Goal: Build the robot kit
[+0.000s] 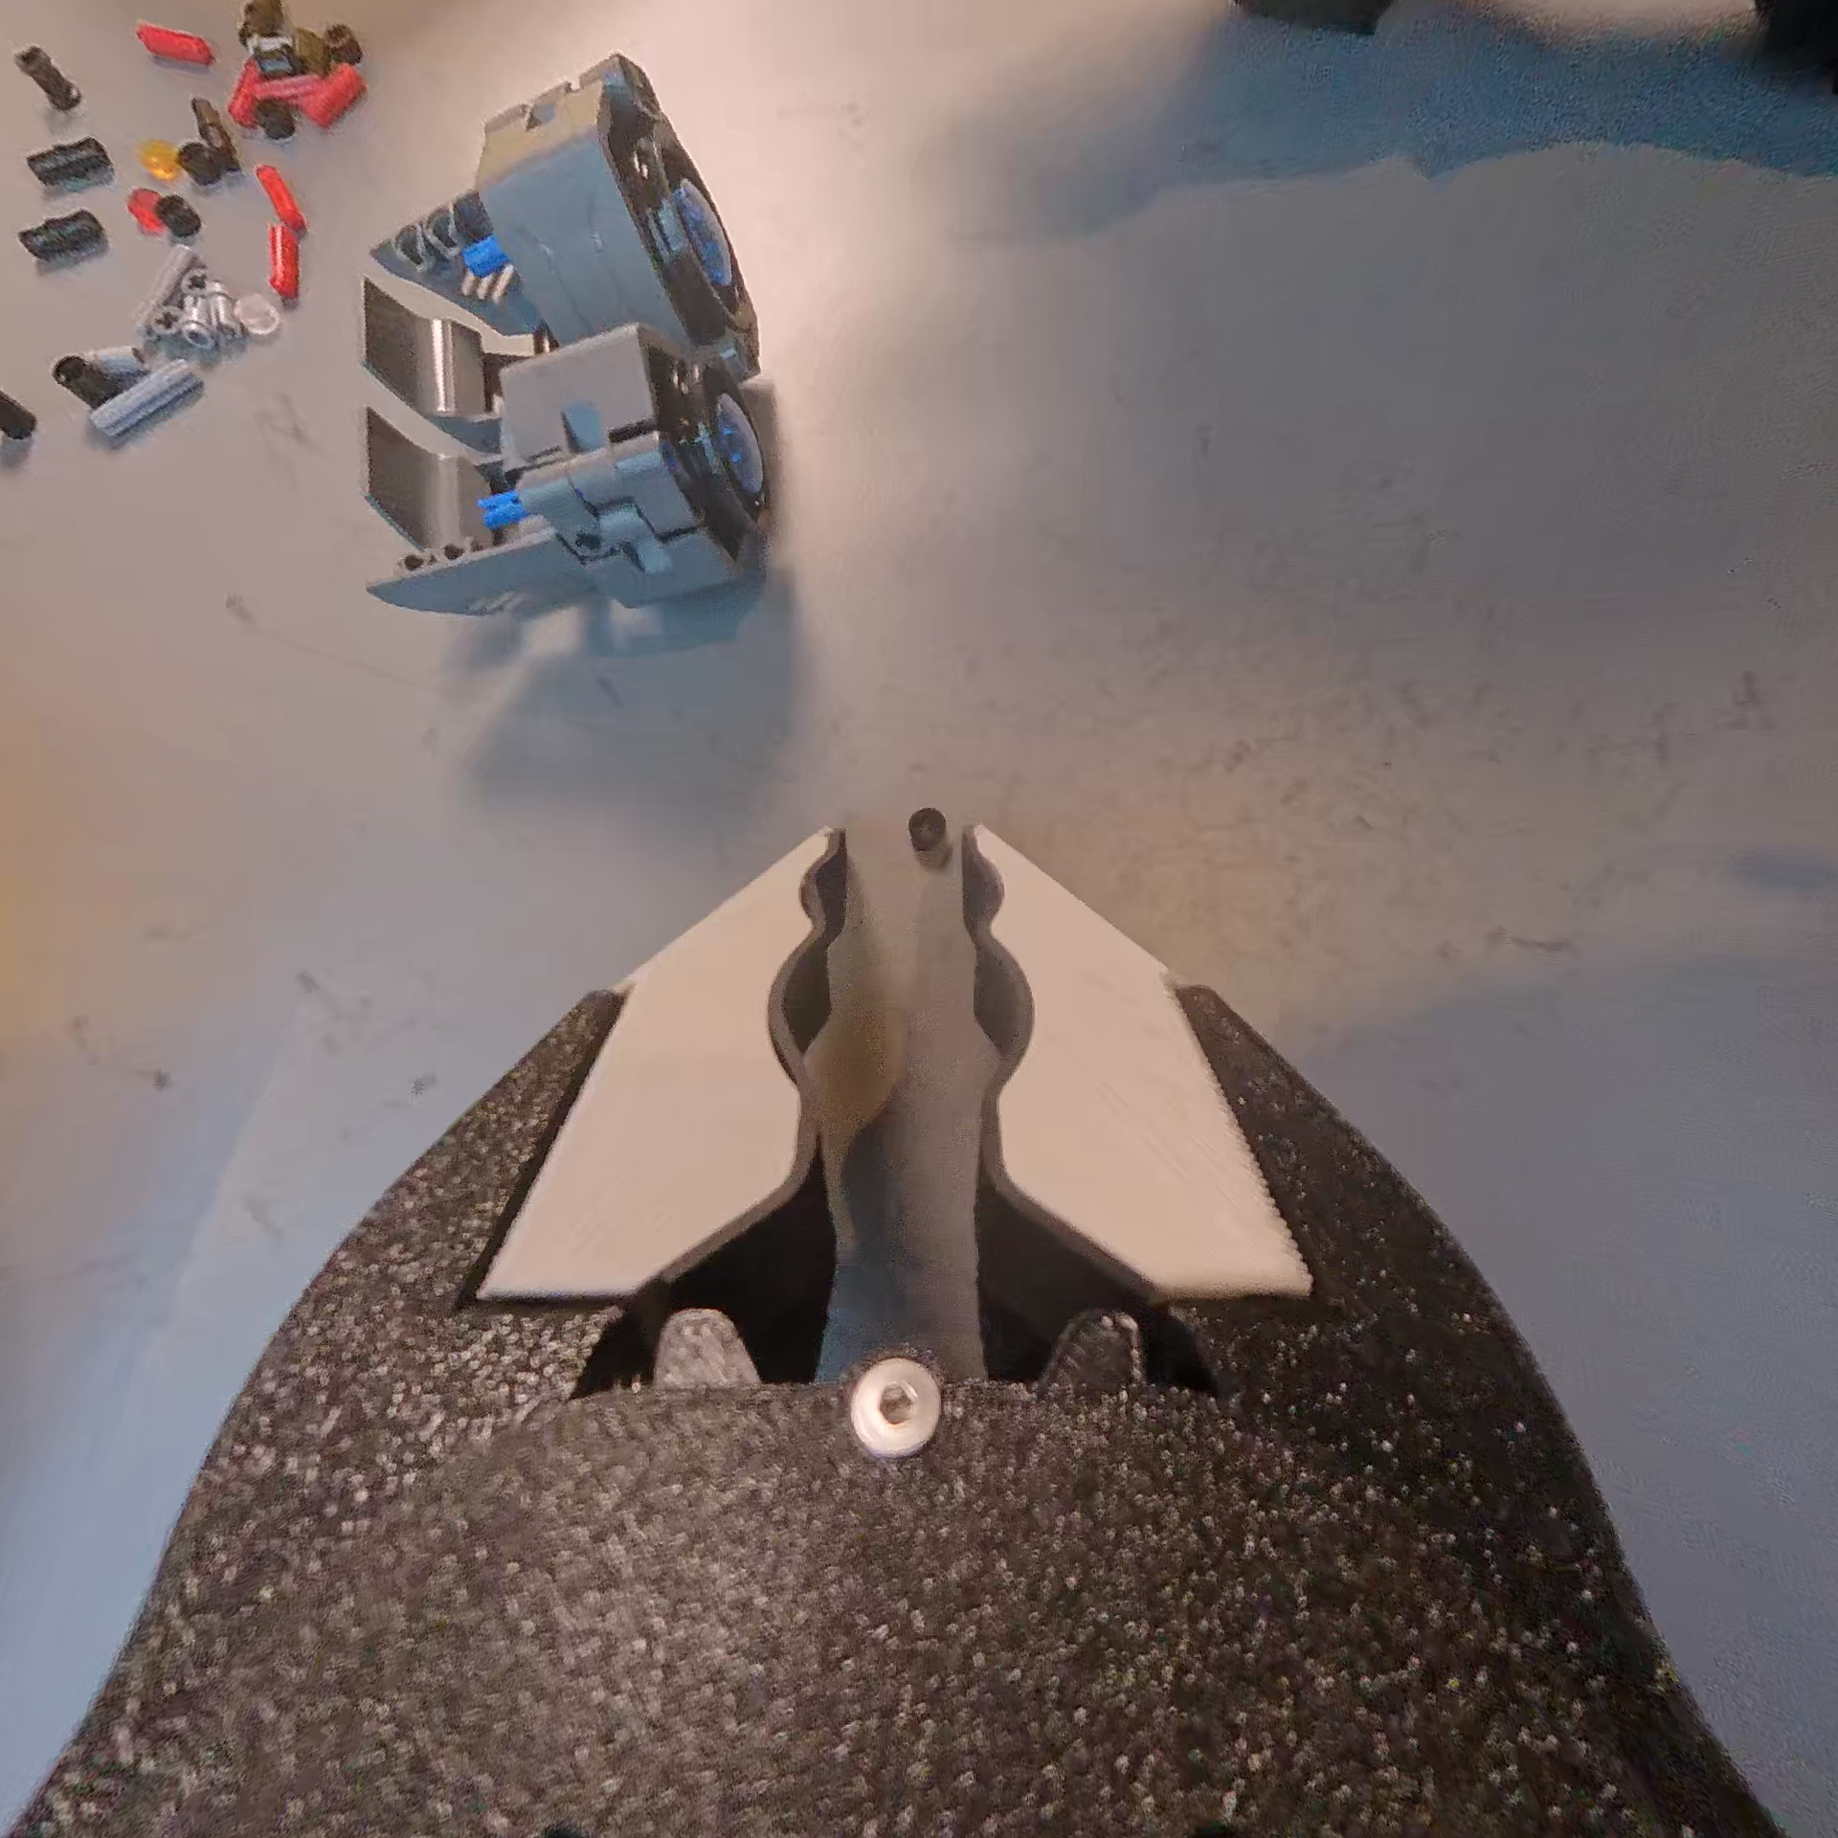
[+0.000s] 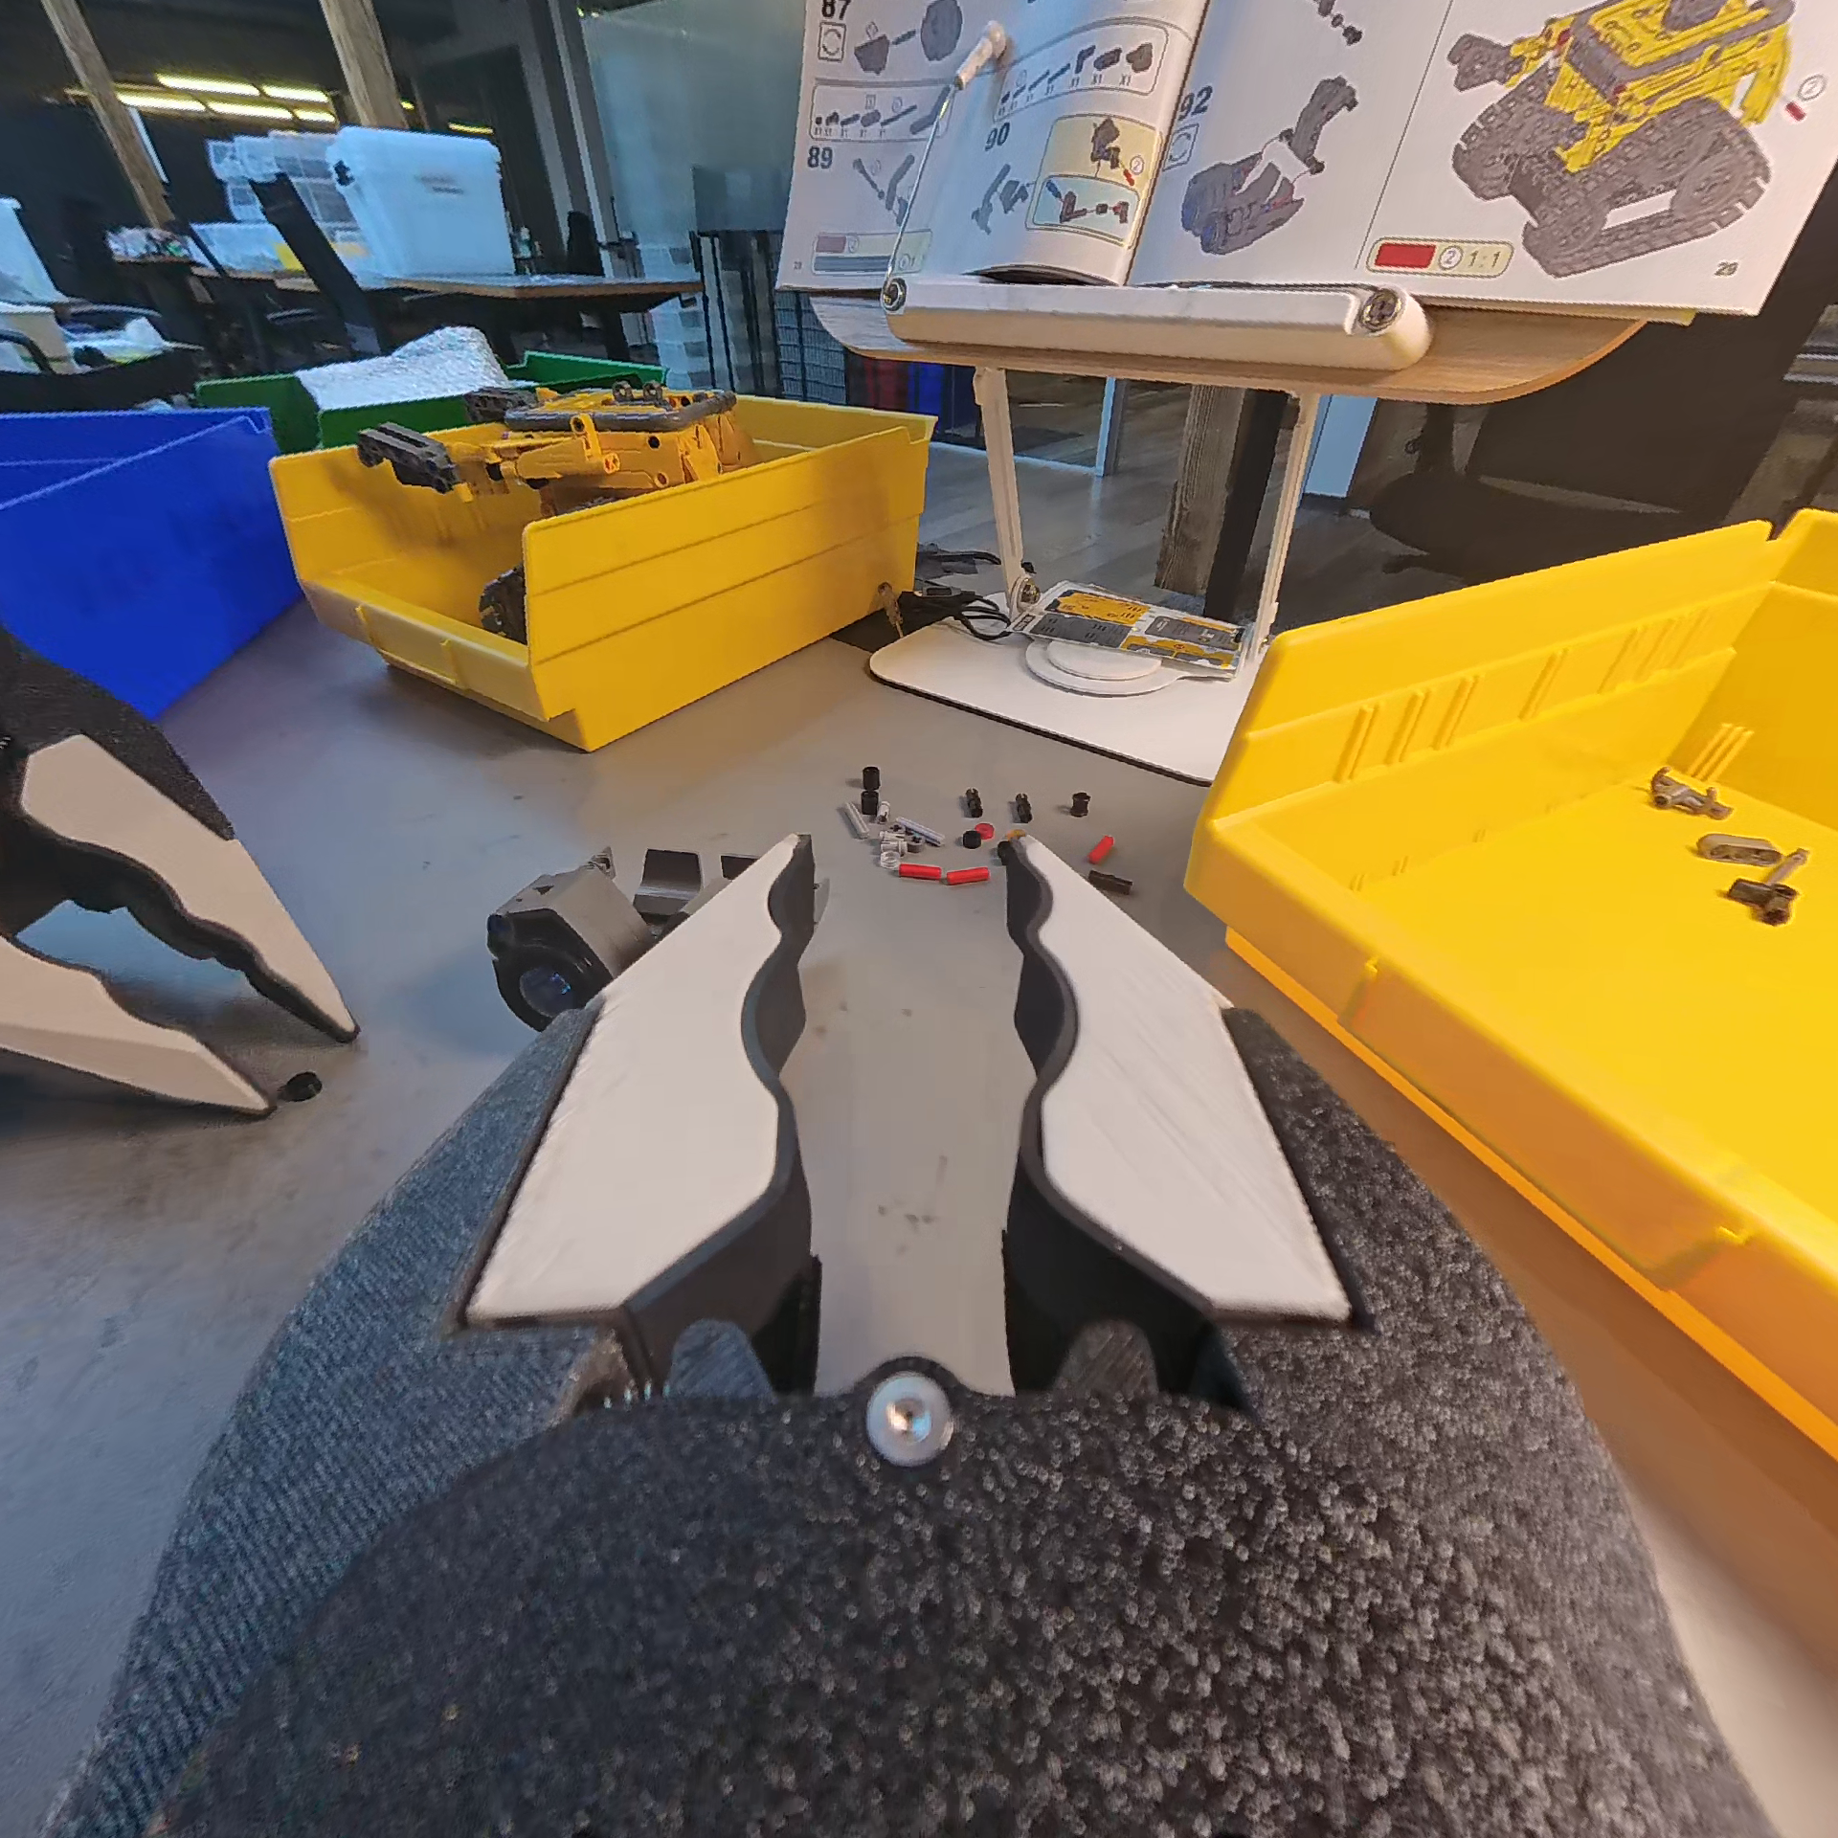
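My left gripper (image 1: 907, 833) points down at the grey table (image 1: 1293, 597), jaws a little apart. A small black pin (image 1: 929, 837) lies between the tips, nearer the right finger and not pinched. The right wrist view shows this gripper at the left (image 2: 308, 1069) with the pin (image 2: 298, 1084) on the table by its tips. My right gripper (image 2: 907, 850) is open and empty, held above the table just short of a scatter of small red, black and grey pieces (image 2: 945, 840). A grey brick assembly with blue lenses (image 1: 597, 398) lies to the left (image 2: 567, 945).
The loose pieces also lie at the top left in the left wrist view (image 1: 169, 199). A yellow bin (image 2: 696, 637) holds a yellow brick model (image 2: 597, 448). Another yellow bin (image 2: 1442, 995) at right holds a few grey parts (image 2: 1741, 855). A blue bin (image 2: 129, 537) and a booklet stand (image 2: 1144, 318) stand behind. The left gripper's tips are roughly 20 cm from the right gripper's.
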{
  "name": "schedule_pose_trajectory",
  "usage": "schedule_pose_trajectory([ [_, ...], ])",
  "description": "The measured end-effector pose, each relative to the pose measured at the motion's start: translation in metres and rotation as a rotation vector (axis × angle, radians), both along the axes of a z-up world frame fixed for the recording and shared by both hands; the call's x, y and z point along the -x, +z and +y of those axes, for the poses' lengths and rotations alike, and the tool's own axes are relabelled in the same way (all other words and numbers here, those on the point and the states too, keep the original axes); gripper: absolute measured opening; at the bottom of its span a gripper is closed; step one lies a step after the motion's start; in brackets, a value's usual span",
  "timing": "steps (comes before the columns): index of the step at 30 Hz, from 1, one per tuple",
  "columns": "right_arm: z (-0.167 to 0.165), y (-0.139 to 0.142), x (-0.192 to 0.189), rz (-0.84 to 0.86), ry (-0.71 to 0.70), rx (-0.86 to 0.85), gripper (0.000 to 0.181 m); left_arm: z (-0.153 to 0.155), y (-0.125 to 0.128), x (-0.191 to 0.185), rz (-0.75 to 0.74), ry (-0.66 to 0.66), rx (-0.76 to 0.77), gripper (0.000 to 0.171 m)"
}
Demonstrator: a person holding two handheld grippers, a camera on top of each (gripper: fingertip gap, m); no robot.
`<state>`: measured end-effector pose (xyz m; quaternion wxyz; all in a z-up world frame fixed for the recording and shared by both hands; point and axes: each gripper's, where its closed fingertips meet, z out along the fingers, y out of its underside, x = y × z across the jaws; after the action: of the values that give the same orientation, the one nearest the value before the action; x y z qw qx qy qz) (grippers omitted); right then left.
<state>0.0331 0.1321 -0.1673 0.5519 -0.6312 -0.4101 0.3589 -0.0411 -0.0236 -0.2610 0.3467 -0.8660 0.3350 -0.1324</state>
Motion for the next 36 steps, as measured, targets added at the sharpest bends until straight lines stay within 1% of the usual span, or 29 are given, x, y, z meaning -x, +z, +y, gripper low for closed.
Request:
schedule_pose_trajectory([
  [4,-0.001,0.000,0.000,0.001,0.004,0.000,0.037,-0.003,0.002,-0.001,-0.085,0.005,0.031,0.036],
  [9,-0.001,0.000,0.000,0.002,0.005,0.000,0.037,-0.005,0.003,0.003,-0.099,0.007,0.040,0.049],
  [12,-0.001,0.000,0.000,0.001,0.007,-0.002,0.037,-0.006,0.002,0.004,-0.073,-0.002,0.030,0.052],
  [15,-0.002,0.001,0.001,0.003,0.009,-0.004,0.037,-0.005,0.002,0.005,-0.072,0.002,0.017,0.052],
  [17,-0.005,0.005,0.002,0.015,0.014,-0.011,0.037,0.001,0.010,0.009,-0.079,0.025,-0.050,0.050],
  [18,-0.006,0.006,0.002,0.015,0.015,-0.020,0.037,0.007,0.019,0.013,-0.097,0.056,-0.119,0.050],
  [19,-0.008,0.008,0.002,0.013,0.015,-0.031,0.038,0.015,0.034,0.019,-0.130,0.109,-0.213,0.055],
  [21,-0.011,0.012,0.003,0.014,0.019,-0.054,0.038,0.028,0.069,0.037,-0.219,0.221,-0.399,0.075],
  [23,-0.014,0.018,0.002,0.023,0.023,-0.072,0.038,0.033,0.096,0.055,-0.280,0.298,-0.536,0.081],
  [25,-0.016,0.026,0.001,0.043,0.026,-0.084,0.038,0.034,0.107,0.067,-0.303,0.344,-0.601,0.086],
  [26,-0.017,0.031,-0.001,0.054,0.026,-0.085,0.038,0.034,0.108,0.070,-0.305,0.354,-0.615,0.085],
  [28,-0.018,0.046,-0.006,0.075,0.026,-0.092,0.038,0.035,0.105,0.075,-0.305,0.383,-0.621,0.076],
  [30,-0.012,0.077,-0.024,0.121,-0.004,-0.120,0.038,0.037,0.104,0.076,-0.310,0.406,-0.620,0.074],
  [31,-0.002,0.098,-0.041,0.134,-0.053,-0.154,0.037,0.037,0.104,0.077,-0.303,0.414,-0.629,0.073],
  [33,0.032,0.133,-0.092,0.100,-0.198,-0.211,0.028,0.039,0.107,0.079,-0.269,0.420,-0.652,0.073],
  [34,0.052,0.144,-0.122,0.059,-0.271,-0.214,0.024,0.040,0.109,0.080,-0.259,0.424,-0.669,0.073],
  [35,0.075,0.145,-0.150,-0.021,-0.323,-0.193,0.023,0.040,0.112,0.079,-0.257,0.421,-0.680,0.072],
  [36,0.098,0.135,-0.176,-0.136,-0.359,-0.145,0.024,0.040,0.113,0.077,-0.260,0.416,-0.681,0.072],
])
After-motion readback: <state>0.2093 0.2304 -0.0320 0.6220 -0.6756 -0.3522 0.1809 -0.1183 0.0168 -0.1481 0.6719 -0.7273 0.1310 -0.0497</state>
